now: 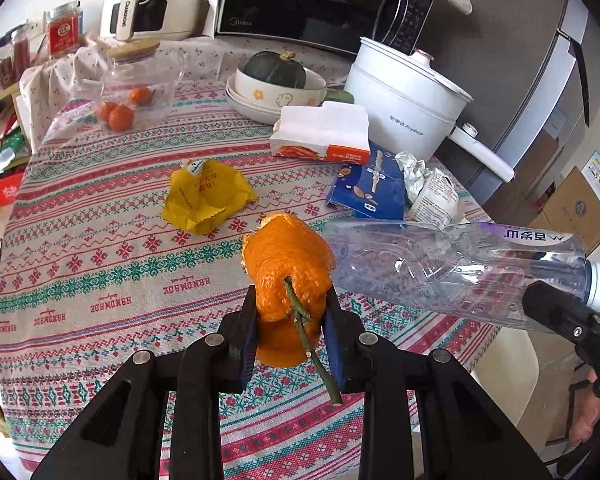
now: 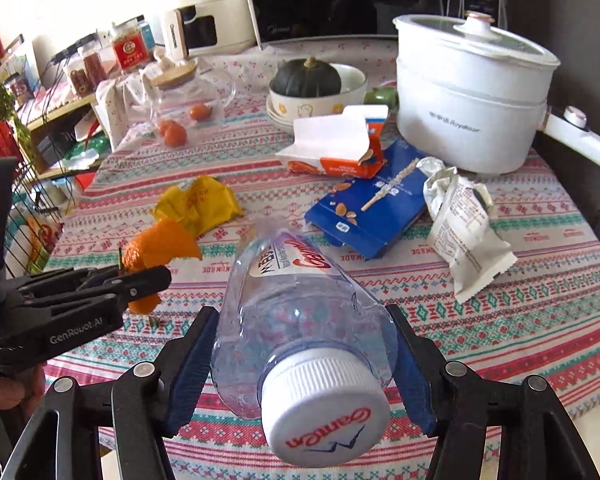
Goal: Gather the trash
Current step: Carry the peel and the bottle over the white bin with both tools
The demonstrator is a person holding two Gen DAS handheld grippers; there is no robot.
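Orange peel (image 1: 288,276) with a green stem on it is pinched in the left gripper (image 1: 291,332), jaws narrow and pressed on both sides of it, lifted clear of the tabletop (image 1: 100,272). Right gripper (image 2: 300,356) has the clear plastic bottle (image 2: 296,300) across its jaws, which stand fairly wide and squeeze the bottle's shoulder from both sides. White cap (image 2: 324,408) points back at the camera, bottle base toward the middle of the tabletop. The bottle looks empty, and it's up off the patterned cloth too.

Rest of the trash is lying on the tabletop: a yellow wrapper (image 1: 204,200) near the middle, a flattened blue box (image 2: 364,208) just right of that, a crumpled white wrapper (image 2: 468,232) touching the blue box's right edge, and an opened white and orange carton (image 2: 332,148) behind the blue box.

Further back there's a white electric pot (image 2: 472,92), a dark green squash (image 2: 306,76) sitting in a bowl (image 2: 320,102), and small oranges (image 1: 116,114) beside a glass jar (image 1: 144,76).
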